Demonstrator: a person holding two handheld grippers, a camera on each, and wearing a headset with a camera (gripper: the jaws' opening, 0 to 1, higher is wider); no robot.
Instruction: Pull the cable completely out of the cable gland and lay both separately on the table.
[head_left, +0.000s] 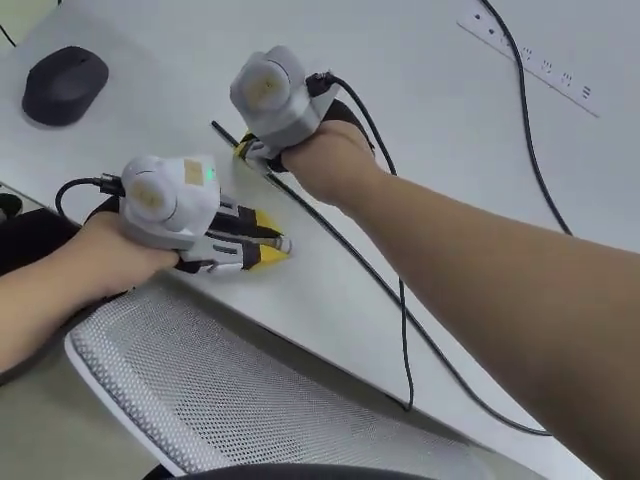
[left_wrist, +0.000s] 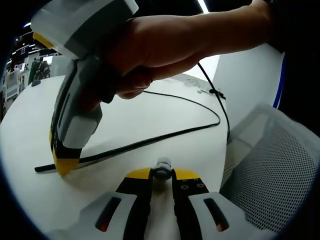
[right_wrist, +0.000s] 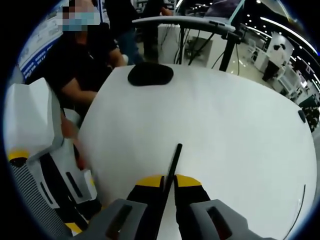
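Cable (head_left: 350, 255) is lying as a thin black line across the desk (head_left: 430, 110) in the head view, running slantwise toward the near edge. The right gripper (head_left: 250, 152) is pressing down on it close to its free end. The left gripper (head_left: 280, 245) is resting just beside, at the near edge, above a mesh chair (head_left: 200, 390). A mouse (head_left: 65, 83) is sitting toward the far left corner.

In the left gripper view, the left gripper (left_wrist: 161, 175) is clamping its jaws on the small grey cable gland (left_wrist: 161, 168), which is poking up between the yellow tips. The cable (left_wrist: 150, 143) is passing beyond the gland, apart from it, and curving back near the desk's edge. The right gripper (left_wrist: 62, 165) is pinning it at the tip.

In the right gripper view, the right gripper (right_wrist: 169, 181) is holding its jaws together on the cable (right_wrist: 175, 157), whose bare end is sticking out ahead over the desk (right_wrist: 230, 130). The left gripper (right_wrist: 17, 156) is showing at the left, and the mouse (right_wrist: 150, 74) is lying by the far edge.
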